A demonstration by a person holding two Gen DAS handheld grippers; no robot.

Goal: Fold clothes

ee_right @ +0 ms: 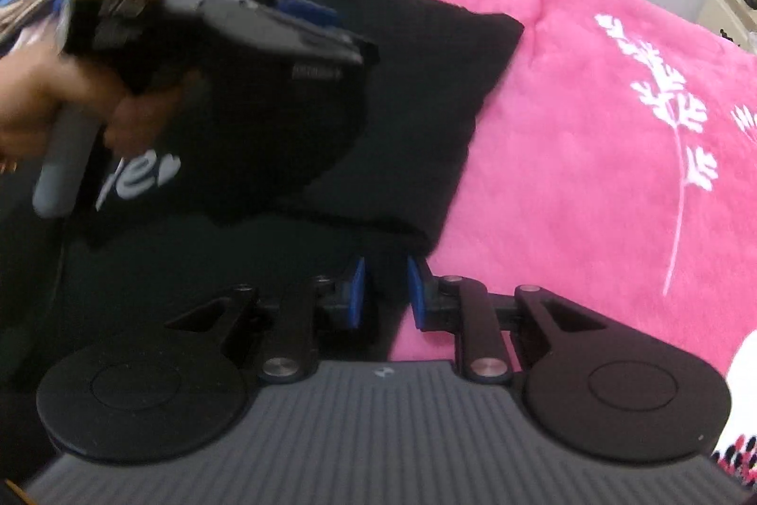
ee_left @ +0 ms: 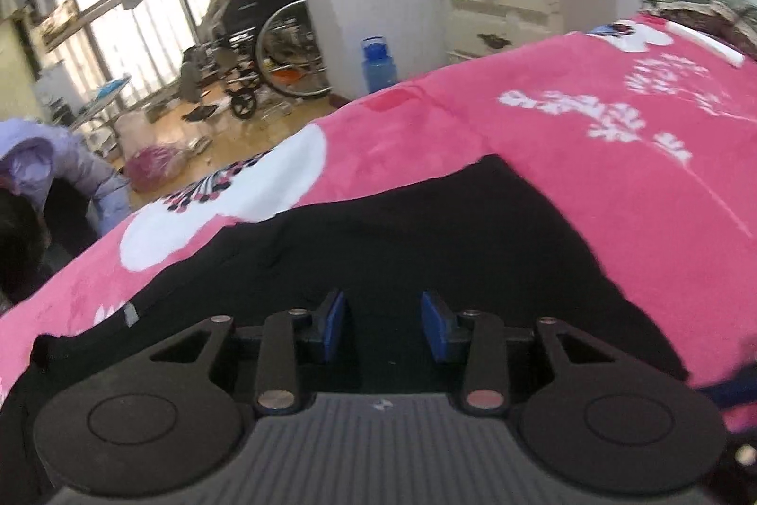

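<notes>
Nearest, the right gripper [ee_right: 385, 292] sits at the lower right edge of the black garment [ee_right: 411, 117], its blue pads [ee_right: 358, 287] a little apart with a dark fold of cloth between them; whether they actually pinch it I cannot tell. Just beyond, over the garment's middle, the left gripper [ee_left: 385, 327] hovers with its pads clearly apart and nothing between them. The garment lies spread, partly doubled over, on the pink blanket [ee_left: 591, 155], white lettering showing near the person's hand [ee_right: 57, 112]. It looks soft, light and limp, likely to sag and slide on the fleece, so corners and hem edges are the best holds. Farther off, past the garment, stand a blue bottle [ee_left: 377, 64], a cream dresser [ee_left: 515, 8] and a wheelchair [ee_left: 279, 50].
</notes>
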